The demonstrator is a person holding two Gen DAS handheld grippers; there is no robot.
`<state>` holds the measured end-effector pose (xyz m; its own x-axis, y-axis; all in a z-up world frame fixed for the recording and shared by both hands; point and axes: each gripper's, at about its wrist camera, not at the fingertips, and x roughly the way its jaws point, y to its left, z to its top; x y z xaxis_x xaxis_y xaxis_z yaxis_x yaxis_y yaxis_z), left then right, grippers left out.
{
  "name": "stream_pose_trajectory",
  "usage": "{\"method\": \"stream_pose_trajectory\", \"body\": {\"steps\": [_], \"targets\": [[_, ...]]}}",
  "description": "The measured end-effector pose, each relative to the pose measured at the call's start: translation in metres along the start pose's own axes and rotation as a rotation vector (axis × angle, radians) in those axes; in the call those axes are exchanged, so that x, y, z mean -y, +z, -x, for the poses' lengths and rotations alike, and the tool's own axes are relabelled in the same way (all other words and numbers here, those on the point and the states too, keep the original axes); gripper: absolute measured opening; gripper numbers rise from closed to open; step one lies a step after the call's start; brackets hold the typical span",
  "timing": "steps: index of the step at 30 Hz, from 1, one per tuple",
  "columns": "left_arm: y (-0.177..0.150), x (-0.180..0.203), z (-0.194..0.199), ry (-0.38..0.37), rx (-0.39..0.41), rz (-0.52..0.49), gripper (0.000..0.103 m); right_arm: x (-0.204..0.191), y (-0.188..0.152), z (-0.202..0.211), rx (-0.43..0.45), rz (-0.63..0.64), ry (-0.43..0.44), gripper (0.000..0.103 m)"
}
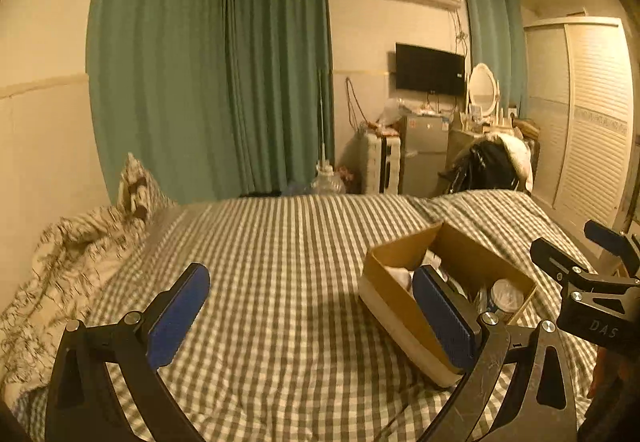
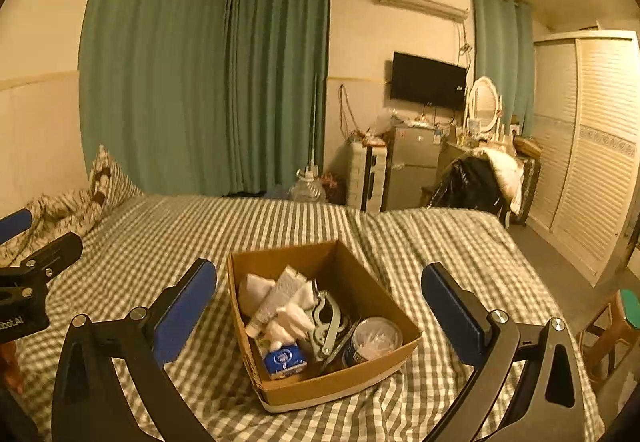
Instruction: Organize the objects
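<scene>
An open cardboard box [image 2: 370,282] sits on the checked bedsheet [image 2: 160,242]. Inside it lie a white tube [image 2: 276,296], crumpled white tissues [image 2: 294,316], a blue tissue pack [image 2: 285,360], a grey clamp tool [image 2: 328,324] and a round tin [image 2: 376,338]. My right gripper [image 2: 320,312] hovers open above the box, a blue pad on each side of it, holding nothing. My left gripper [image 1: 310,318] is open and empty over bare sheet [image 1: 280,242], with the box [image 1: 394,302] behind its right finger. In the left wrist view the right gripper [image 1: 576,256] shows at the right edge.
A crumpled patterned quilt [image 1: 60,262] and pillow [image 1: 136,186] lie at the bed's left. Beyond the bed stand green curtains [image 1: 208,74], a clear water jug [image 2: 306,188], a small fridge [image 2: 412,166], a clothes-draped chair [image 2: 480,178] and a louvred wardrobe [image 2: 592,146]. A wooden stool [image 2: 612,326] is right.
</scene>
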<state>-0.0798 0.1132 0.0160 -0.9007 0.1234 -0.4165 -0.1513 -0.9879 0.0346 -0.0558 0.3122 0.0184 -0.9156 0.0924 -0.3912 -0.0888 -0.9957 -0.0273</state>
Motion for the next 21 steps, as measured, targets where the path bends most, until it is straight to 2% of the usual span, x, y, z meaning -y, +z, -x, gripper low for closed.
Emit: {"method": "stream_pose_trajectory", "body": {"steps": [8, 16, 21], "targets": [[-0.002, 0.012, -0.004, -0.003, -0.018, -0.019, 0.103, 0.020, -0.009, -0.018, -0.032, -0.064, -0.005, 0.103], [-0.004, 0.018, 0.001, -0.001, -0.028, -0.037, 0.103, 0.018, -0.008, -0.016, -0.032, -0.058, -0.014, 0.103], [-0.003, 0.012, 0.002, -0.002, -0.036, -0.011, 0.103, 0.018, -0.008, -0.016, -0.032, -0.051, -0.013, 0.103]]}}
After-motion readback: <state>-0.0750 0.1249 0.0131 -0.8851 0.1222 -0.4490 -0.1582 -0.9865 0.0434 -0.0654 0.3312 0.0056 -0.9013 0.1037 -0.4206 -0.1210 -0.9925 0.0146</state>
